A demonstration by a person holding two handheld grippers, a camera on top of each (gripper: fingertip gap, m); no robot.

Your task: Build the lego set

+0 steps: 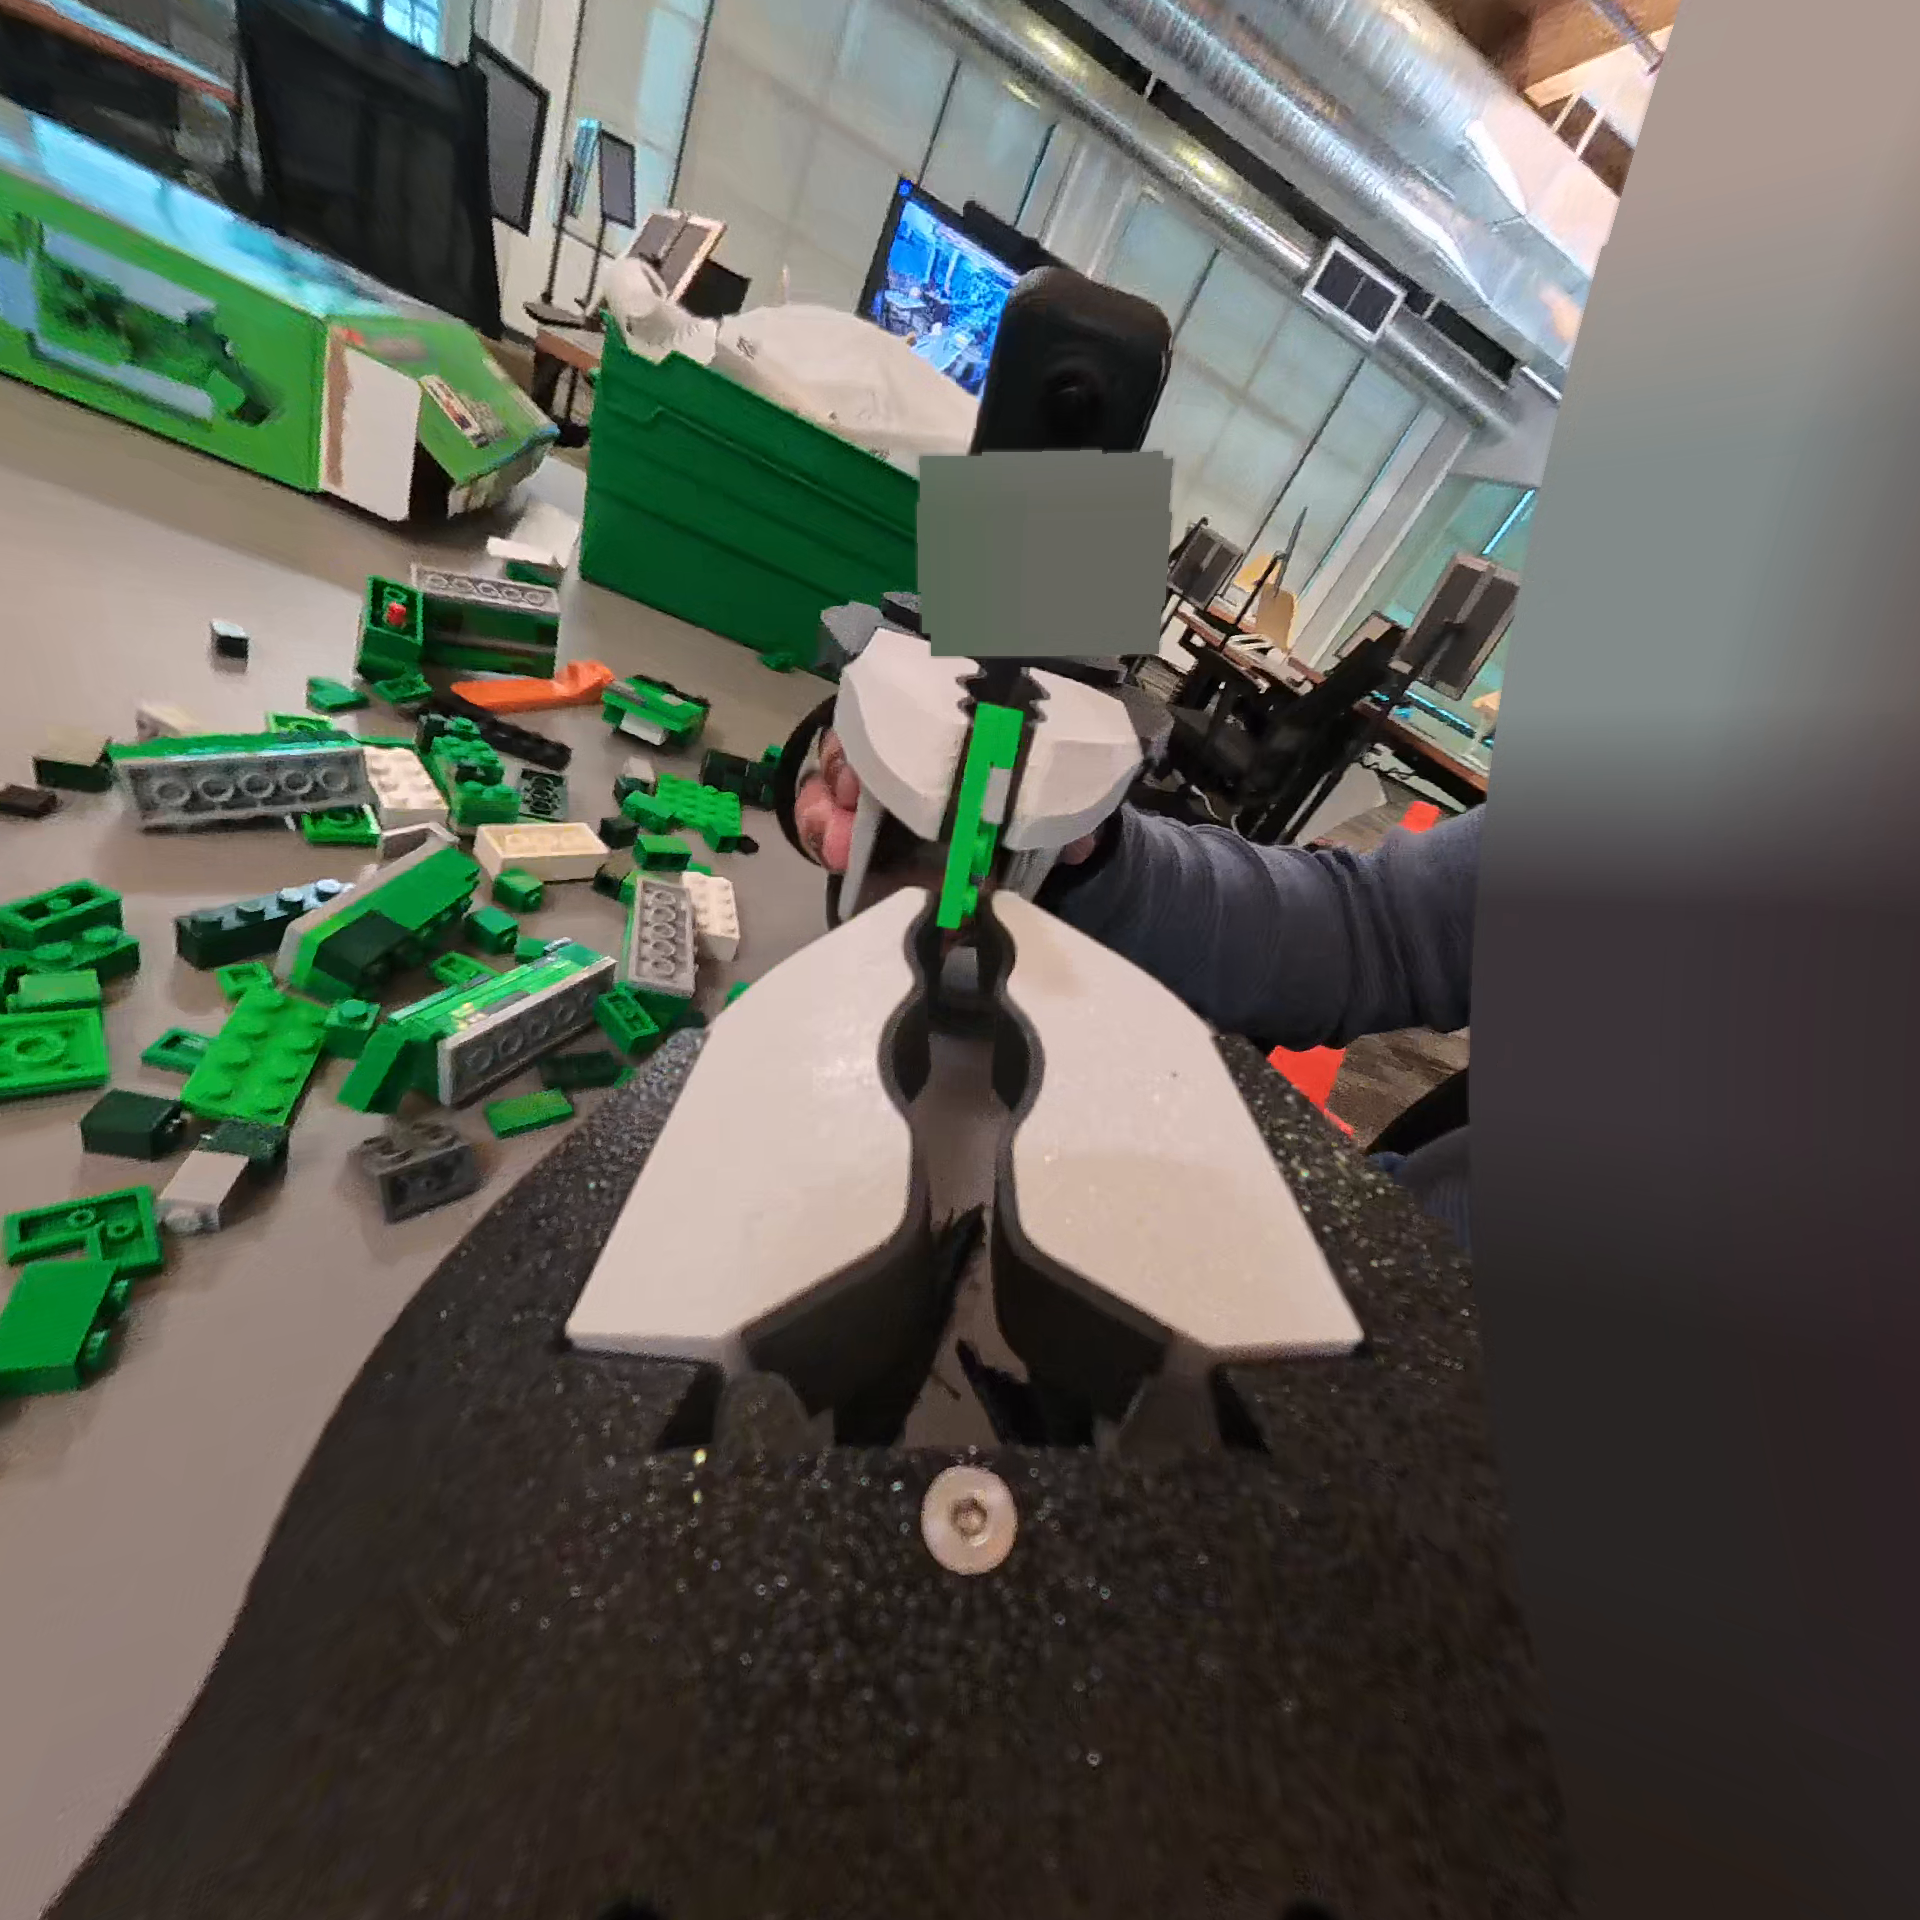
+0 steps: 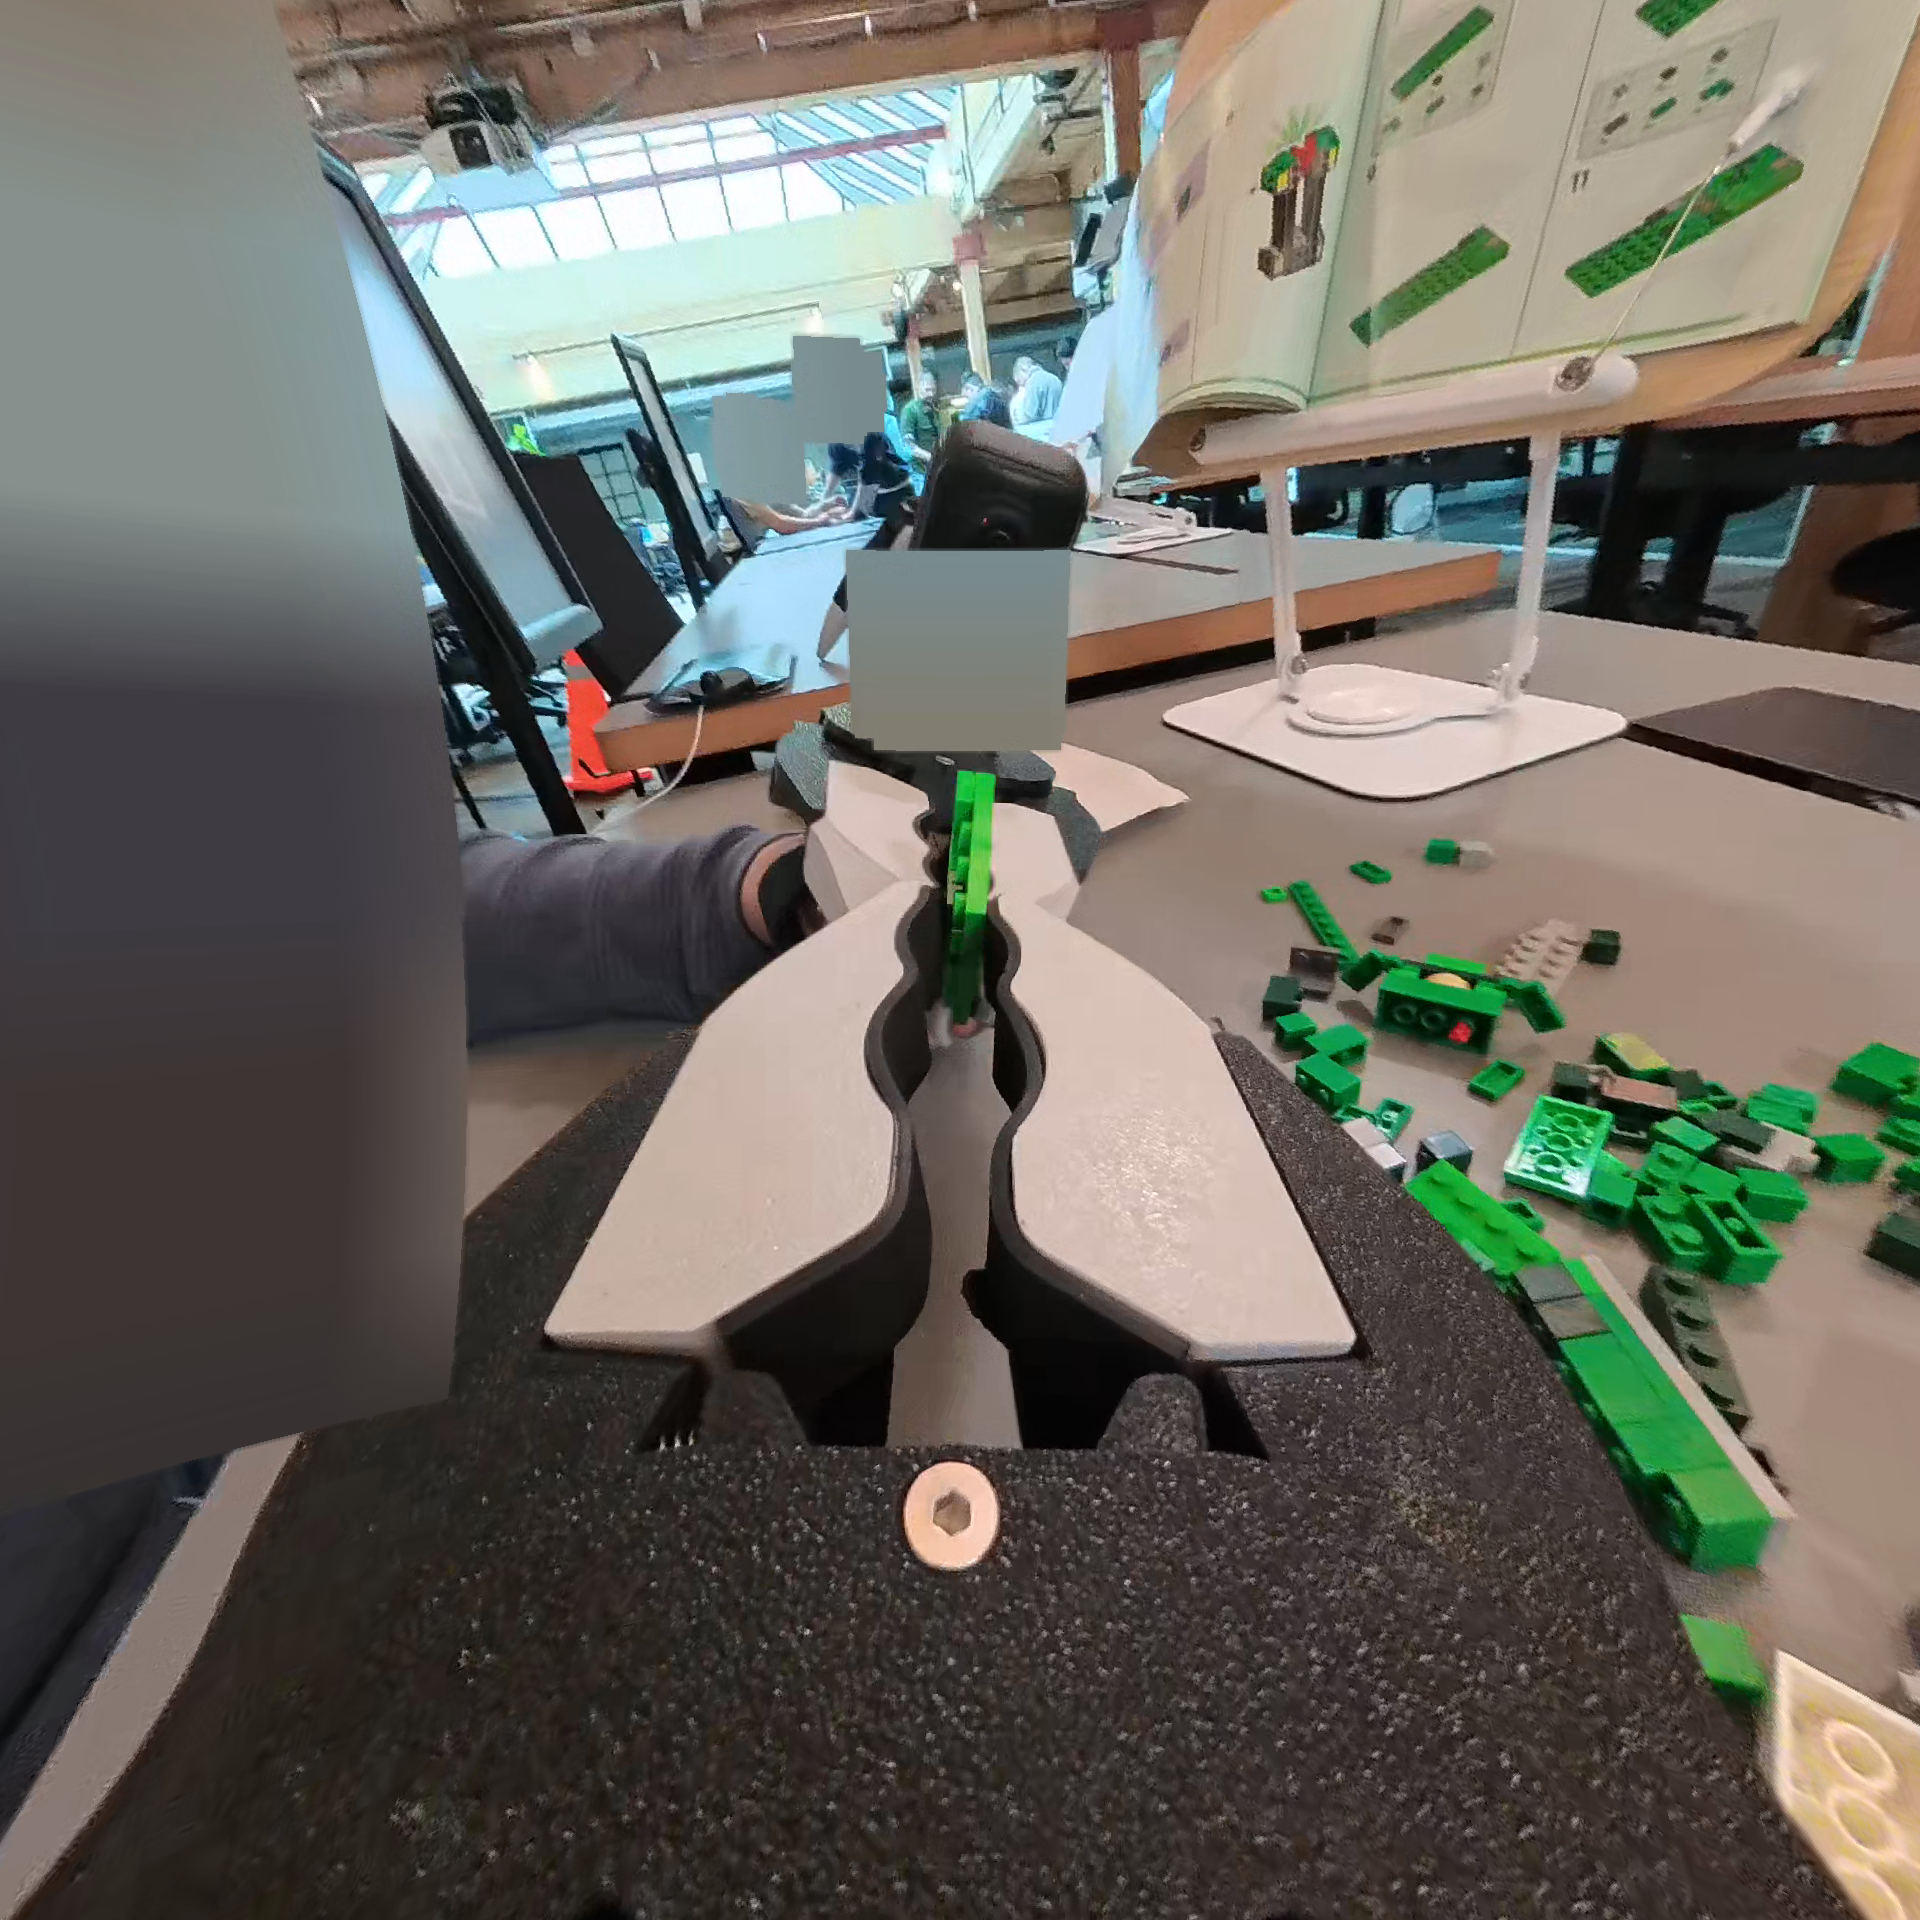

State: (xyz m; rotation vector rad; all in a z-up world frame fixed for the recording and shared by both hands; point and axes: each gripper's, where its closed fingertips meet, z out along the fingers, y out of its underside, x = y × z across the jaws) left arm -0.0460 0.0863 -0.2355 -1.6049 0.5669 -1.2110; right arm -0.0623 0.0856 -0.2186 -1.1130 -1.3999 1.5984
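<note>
A thin stack of green Lego plates (image 1: 971, 821) is held edge-on in the air between my two grippers, which face each other tip to tip. My left gripper (image 1: 956, 912) is shut on its near end. My right gripper (image 1: 985, 795) is shut on its far end. In the right wrist view the same green plates (image 2: 969, 904) sit between my right gripper's (image 2: 961, 925) closed white fingers, and the left gripper (image 2: 958, 831) clamps them from the other side. How the plates join is hidden by the fingers.
Several loose green, grey and white bricks (image 1: 416, 935) lie on the grey table (image 1: 208, 1507), also in the right wrist view (image 2: 1662, 1143). A green set box (image 1: 208, 343), a green bin (image 1: 727, 499) and an instruction booklet (image 2: 1455, 208) on a white stand (image 2: 1392, 727) are there too. My two grippers' fingertips are within a few centimetres of each other.
</note>
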